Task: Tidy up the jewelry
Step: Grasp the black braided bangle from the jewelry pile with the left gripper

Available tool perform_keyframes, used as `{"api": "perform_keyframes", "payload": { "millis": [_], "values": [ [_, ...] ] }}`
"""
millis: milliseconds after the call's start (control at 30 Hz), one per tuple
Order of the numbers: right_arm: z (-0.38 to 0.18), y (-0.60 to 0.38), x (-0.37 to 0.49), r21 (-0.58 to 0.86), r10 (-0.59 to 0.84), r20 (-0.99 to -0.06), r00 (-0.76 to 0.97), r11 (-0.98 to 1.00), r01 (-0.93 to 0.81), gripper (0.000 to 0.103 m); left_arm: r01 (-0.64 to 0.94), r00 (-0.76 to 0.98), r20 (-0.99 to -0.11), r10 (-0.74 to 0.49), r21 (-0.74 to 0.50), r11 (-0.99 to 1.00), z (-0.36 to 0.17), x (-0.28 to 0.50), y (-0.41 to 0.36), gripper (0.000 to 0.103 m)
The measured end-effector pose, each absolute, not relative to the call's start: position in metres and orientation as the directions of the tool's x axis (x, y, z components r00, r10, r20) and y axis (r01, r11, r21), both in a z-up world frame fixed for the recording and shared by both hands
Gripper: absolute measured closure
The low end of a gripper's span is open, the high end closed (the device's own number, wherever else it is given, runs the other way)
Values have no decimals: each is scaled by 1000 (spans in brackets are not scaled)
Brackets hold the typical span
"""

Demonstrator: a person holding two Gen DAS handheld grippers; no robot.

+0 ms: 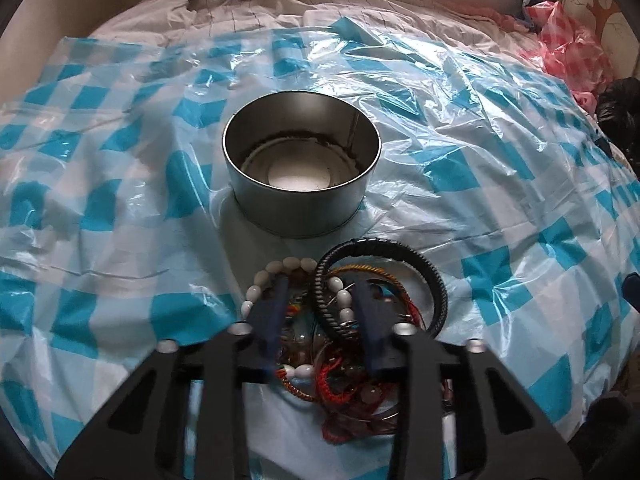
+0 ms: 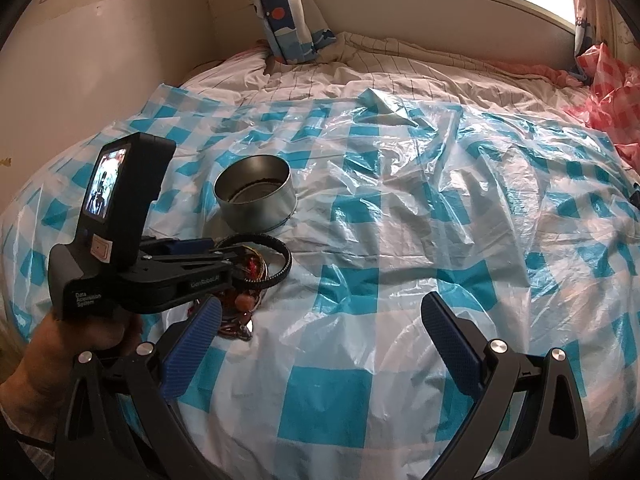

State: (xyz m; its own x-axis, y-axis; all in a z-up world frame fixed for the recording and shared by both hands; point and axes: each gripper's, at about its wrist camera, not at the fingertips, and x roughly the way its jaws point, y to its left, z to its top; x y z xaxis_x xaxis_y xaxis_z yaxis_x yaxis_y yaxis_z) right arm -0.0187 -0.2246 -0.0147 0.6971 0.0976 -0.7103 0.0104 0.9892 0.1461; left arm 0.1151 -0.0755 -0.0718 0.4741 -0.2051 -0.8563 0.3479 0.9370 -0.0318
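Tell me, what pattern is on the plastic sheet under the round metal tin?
Blue and white checks on the plastic sheet, clearest in the right wrist view.

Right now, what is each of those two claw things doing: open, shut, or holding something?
Left gripper: jaws narrowed down into the jewelry pile; whether they grip a piece cannot be told.
Right gripper: wide open, empty, above the checked plastic sheet.

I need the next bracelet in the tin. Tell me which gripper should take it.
Left. The left gripper already straddles the tangled pile of beaded and braided bracelets just before the round metal tin. The right gripper hovers open over bare checked plastic sheet.
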Motion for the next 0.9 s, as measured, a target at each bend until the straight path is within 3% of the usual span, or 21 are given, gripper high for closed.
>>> {"api": "perform_keyframes", "payload": {
  "millis": [67, 133, 367, 600, 700, 833, 900],
  "values": [
    [-16, -223, -16, 143, 99, -714, 693, 990, 6, 7, 353, 477, -851, -220, -43, 935, -70, 114, -75, 91],
    [-18, -222, -14, 143, 101, -717, 690, 990, 3, 7, 355, 484, -843, -237, -59, 933, -65, 113, -71, 95],
    [-27, -218, 2, 150, 120, -742, 660, 989, -11, 7, 314, 462, -830, -312, -176, 933, -57, 118, -37, 95],
    [-40, -200, 20, 117, 124, -770, 626, 992, -52, 7, 285, 447, -847, -288, -170, 943, -61, 132, -19, 94],
    [-44, -197, 23, 113, 124, -775, 620, 992, -57, 7, 291, 441, -856, -270, -148, 945, -63, 142, -19, 85],
    [-47, -197, 24, 114, 123, -778, 616, 992, -54, 7, 308, 431, -864, -260, -130, 943, -67, 157, -25, 65],
    [-48, -197, 25, 118, 124, -780, 613, 992, -50, 7, 323, 415, -872, -260, -126, 938, -73, 161, -29, 62]
  ]
}}
